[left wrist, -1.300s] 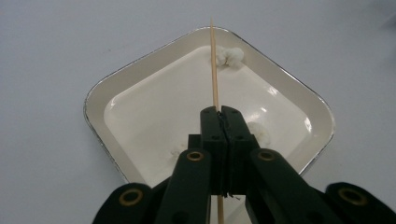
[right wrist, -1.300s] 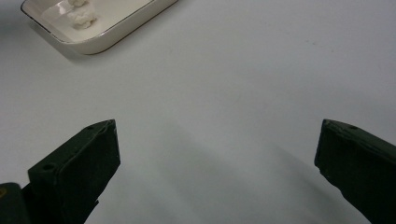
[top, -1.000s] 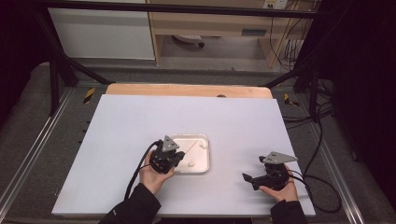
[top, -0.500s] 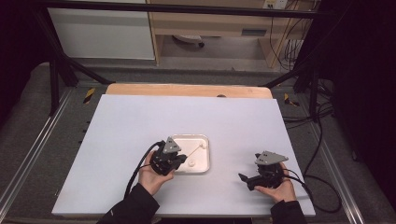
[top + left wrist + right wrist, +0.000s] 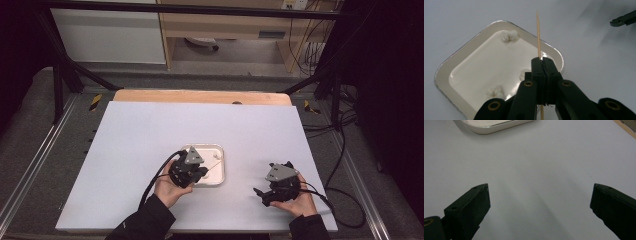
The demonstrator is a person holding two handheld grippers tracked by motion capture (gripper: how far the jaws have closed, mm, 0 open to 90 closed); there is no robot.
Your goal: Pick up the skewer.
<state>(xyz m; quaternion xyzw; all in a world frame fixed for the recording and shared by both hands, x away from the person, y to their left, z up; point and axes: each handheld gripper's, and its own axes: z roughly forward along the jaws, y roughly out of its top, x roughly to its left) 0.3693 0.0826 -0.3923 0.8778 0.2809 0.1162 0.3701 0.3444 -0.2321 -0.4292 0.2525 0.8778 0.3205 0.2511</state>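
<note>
My left gripper [image 5: 542,61] is shut on a thin wooden skewer [image 5: 538,35], whose pointed end sticks out past the jaws over the far rim of a white tray [image 5: 446,72]. Three white puffy pieces lie in the tray: one at its far end [image 5: 509,35], one beside the jaws [image 5: 524,74], one near me [image 5: 495,91]. In the high view this gripper [image 5: 202,171] hovers at the tray's [image 5: 220,150] near-left corner. My right gripper [image 5: 269,179] stands open over bare table to the tray's right; in its own view [image 5: 540,195] nothing lies between the jaws.
The white table top [image 5: 150,130] has free room on all sides of the tray. A wooden strip [image 5: 200,96] runs along its far edge. Cables [image 5: 345,195] trail off the right side. The tray's rim [image 5: 491,128] shows ahead of the right gripper.
My right gripper has drifted a little to the left, toward the tray. The left gripper and the skewer have stayed where they were.
</note>
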